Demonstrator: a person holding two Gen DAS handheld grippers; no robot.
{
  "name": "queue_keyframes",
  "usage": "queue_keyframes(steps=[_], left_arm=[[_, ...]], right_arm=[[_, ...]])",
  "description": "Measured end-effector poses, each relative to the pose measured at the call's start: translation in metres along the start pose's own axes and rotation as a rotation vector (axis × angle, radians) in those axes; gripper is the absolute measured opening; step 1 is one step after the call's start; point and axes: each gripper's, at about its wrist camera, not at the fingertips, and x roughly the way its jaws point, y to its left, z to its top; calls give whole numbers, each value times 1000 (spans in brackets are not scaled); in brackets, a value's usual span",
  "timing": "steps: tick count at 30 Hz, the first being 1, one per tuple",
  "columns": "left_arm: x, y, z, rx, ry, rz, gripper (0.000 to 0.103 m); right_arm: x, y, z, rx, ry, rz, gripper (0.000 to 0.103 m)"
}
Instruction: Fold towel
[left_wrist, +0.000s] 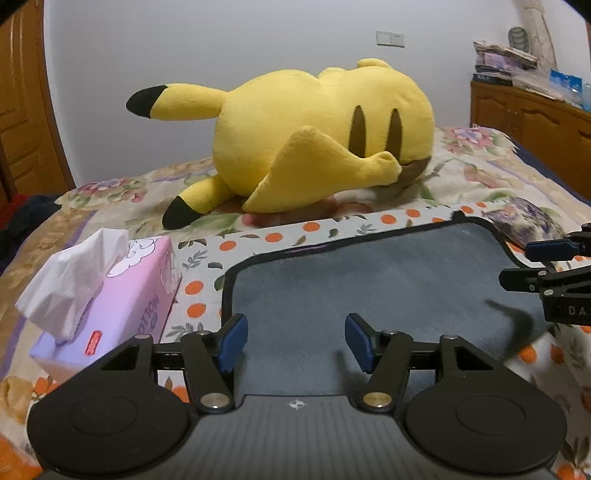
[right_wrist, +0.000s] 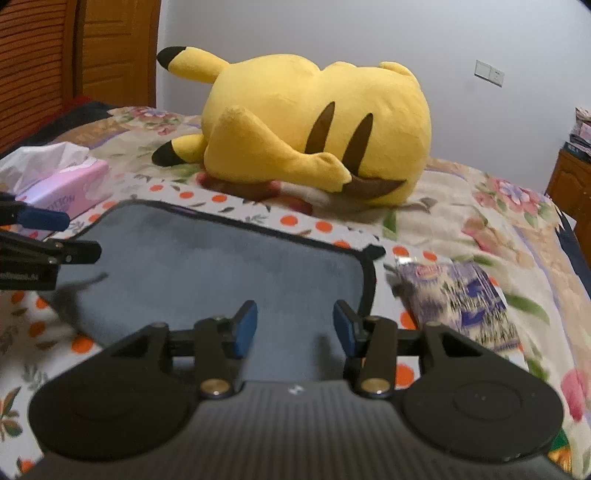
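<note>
Both the left gripper (left_wrist: 295, 341) and right gripper (right_wrist: 294, 328) are hovering spread over the grey towel (left_wrist: 369, 280) lying flat on the floral bed (left_wrist: 480, 166), a yellow plush (left_wrist: 314, 136) sitting beyond against a white wall (left_wrist: 221, 48).

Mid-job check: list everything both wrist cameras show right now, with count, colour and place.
towel: 1, grey with black edging, flat on the bed, in front of both grippers
plush toy: 1, yellow, lying beyond the towel
tissue box: 1, pink, left of the towel
packet: 1, purple, right of the towel
bedspread: 1, floral, under everything
cabinet: 1, wooden, far right
left gripper: open, over the towel
right gripper: open, over the towel
</note>
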Motion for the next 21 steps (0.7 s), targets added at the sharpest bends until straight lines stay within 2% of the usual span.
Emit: queue_keyframes(steps=[5,13,15,21], left_arm=[[-23,-5,-5,3,3,-4,71],[-63,-13,-14,19,-8,0,87],[-71,-15,-16,14,-12,-1,89],[-91,-22,-19,13,-16,-9,91]], right_arm=[[-22,-2,-6,33,-7,-3,47],[-66,-6,-9,74,-42,6,56],[-77,-6,-8,82,-52,16,62],[-105,-4,-8,93,-80,23,64]])
